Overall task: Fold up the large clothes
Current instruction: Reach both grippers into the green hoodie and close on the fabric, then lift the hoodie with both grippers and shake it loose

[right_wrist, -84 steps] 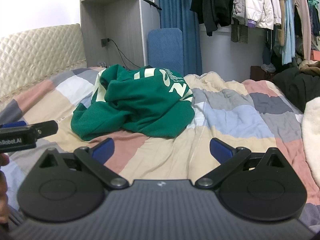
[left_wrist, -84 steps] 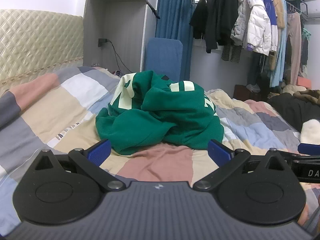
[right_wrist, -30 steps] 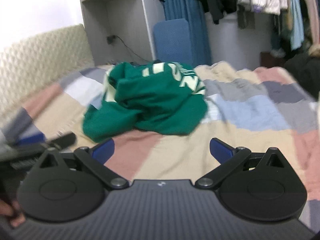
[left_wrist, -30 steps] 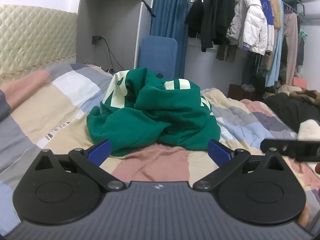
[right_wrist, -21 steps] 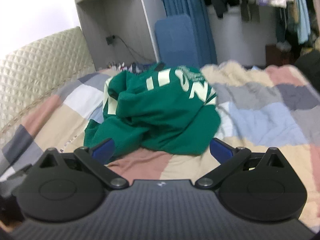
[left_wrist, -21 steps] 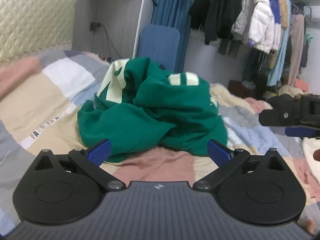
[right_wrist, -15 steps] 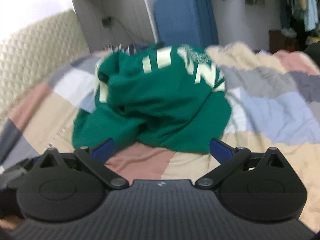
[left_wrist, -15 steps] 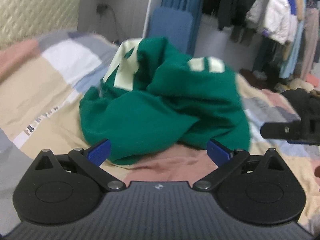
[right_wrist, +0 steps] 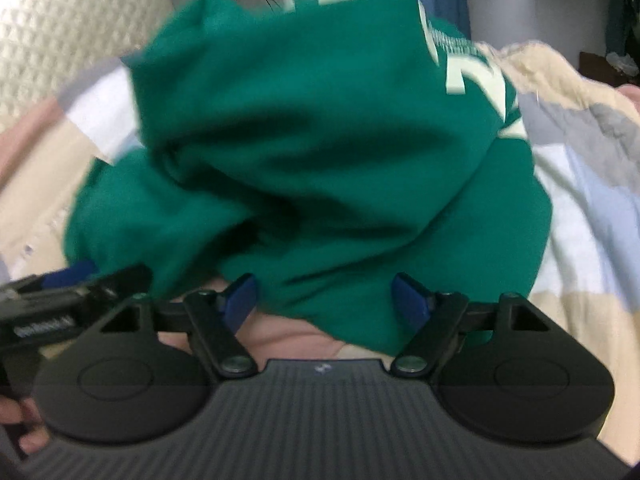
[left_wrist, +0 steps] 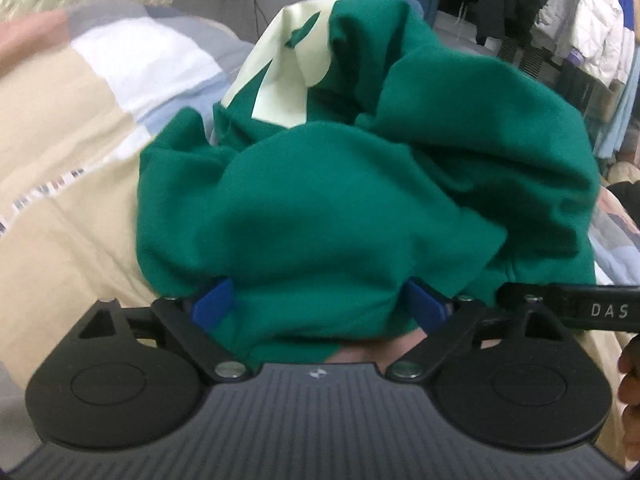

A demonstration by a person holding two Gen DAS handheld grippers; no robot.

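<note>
Both grippers have closed in on the crumpled green sweatshirt (left_wrist: 360, 184) — it now fills each frame's centre on the patchwork quilt (left_wrist: 60, 152). Its near hem lies between the left gripper (left_wrist: 320, 304) and the right gripper (right_wrist: 326, 298) alike — jaws closing, pads not yet pressing. Neither looks nearer; the heap shows no clear long axis.

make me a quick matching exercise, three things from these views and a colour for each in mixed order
Things:
1. sweatshirt
2. headboard
3. puffer jacket

Colours:
a. white
b. green with pale lettering
c. cream, quilted

Pairs: 1-b, 2-c, 3-a
</note>
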